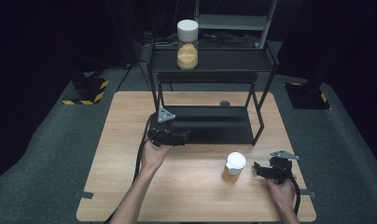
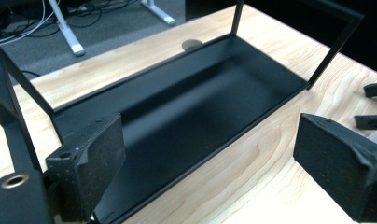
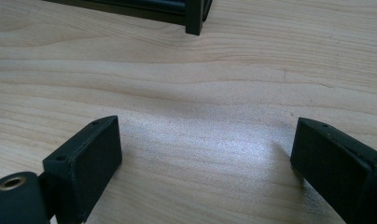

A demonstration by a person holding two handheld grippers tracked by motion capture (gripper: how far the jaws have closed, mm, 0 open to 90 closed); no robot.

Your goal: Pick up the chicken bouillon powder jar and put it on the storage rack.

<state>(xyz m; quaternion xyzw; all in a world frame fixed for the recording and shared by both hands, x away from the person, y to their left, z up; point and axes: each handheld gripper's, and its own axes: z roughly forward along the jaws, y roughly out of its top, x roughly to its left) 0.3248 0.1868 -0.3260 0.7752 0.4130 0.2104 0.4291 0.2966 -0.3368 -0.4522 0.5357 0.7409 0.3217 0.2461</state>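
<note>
The small jar (image 1: 233,167) stands upright on the table (image 1: 186,196), toward the front right corner, just left of my right gripper (image 1: 260,169) and apart from it. White screw lid, clear body part-filled with a tan, grainy content; I cannot tell glass from plastic at this distance. I judge it light to moderate in weight, rigid, smooth-walled and so somewhat slippery, and top-heavy enough to tip if nudged at the lid. Best hold: across the body just below the lid, jaws level, squeezing the round wall squarely. The right gripper's jaws stand wide apart over bare wood with nothing between them. My left gripper (image 1: 182,136) sits at the front left edge of the black rack's lower shelf (image 2: 186,112), jaws also spread and empty. A second, taller jar (image 1: 187,45) of the same kind stands on the rack's upper shelf, near its left end.
</note>
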